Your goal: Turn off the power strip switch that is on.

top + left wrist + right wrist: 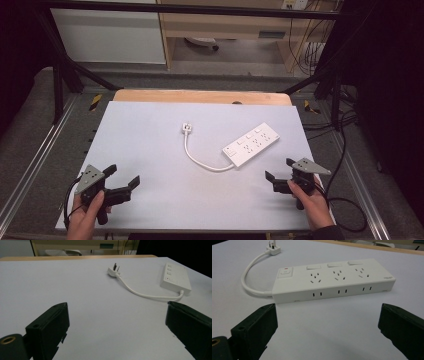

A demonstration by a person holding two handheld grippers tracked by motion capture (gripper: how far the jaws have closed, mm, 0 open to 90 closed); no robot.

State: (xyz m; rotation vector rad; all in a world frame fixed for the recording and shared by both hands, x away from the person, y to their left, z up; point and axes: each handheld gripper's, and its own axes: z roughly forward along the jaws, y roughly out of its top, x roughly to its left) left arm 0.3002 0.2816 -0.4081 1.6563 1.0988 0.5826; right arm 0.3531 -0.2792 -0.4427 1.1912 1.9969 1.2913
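White table (150, 150), power strip (251, 144) unobscured; left gripper (123, 181), right gripper (279, 170), jaws apart, empty

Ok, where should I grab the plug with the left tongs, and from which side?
Take the plug by its white body, across the two flat sides, coming in from the near left. It lies flat on the table with its prongs pointing away and its cable trailing toward the power strip, so probably keep clear of both ends. The left tongs are open.
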